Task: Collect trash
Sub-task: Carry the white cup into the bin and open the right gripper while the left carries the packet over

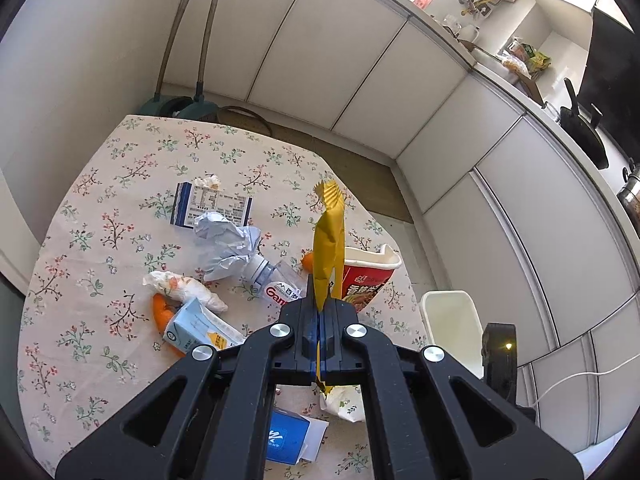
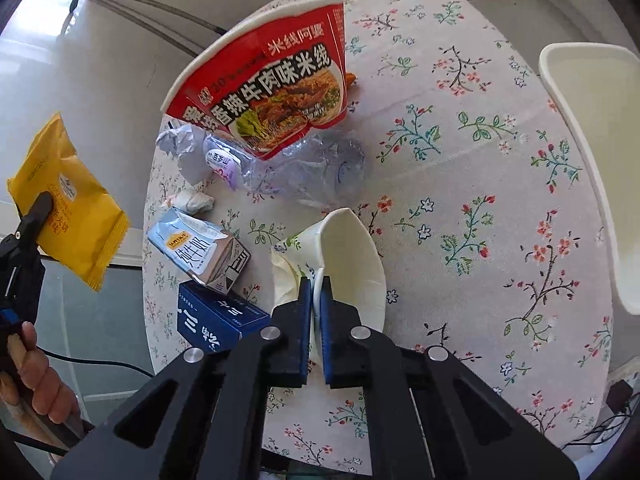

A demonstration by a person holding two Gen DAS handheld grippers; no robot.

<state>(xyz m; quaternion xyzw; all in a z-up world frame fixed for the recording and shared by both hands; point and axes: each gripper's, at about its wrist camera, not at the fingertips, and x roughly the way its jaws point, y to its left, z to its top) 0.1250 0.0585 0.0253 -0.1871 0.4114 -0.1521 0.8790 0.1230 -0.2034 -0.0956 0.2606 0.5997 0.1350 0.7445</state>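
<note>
My left gripper (image 1: 320,305) is shut on a yellow snack wrapper (image 1: 328,240) and holds it upright above the table; the wrapper also shows at the left of the right wrist view (image 2: 68,204). My right gripper (image 2: 316,286) is shut on the rim of a crumpled white paper cup (image 2: 352,256) on the floral tablecloth (image 2: 480,200). Other trash lies on the table: a red noodle bowl (image 2: 272,84), a crushed plastic bottle (image 2: 304,172), a milk carton (image 2: 200,252), a blue box (image 2: 216,320), crumpled paper (image 1: 228,248) and orange peel (image 1: 160,312).
A white bin (image 1: 452,328) stands beside the table's right edge; it also shows in the right wrist view (image 2: 592,152). A printed blue-and-white box (image 1: 212,204) lies farther back. White cabinets (image 1: 400,80) line the wall beyond. A hand (image 2: 36,376) holds the left gripper.
</note>
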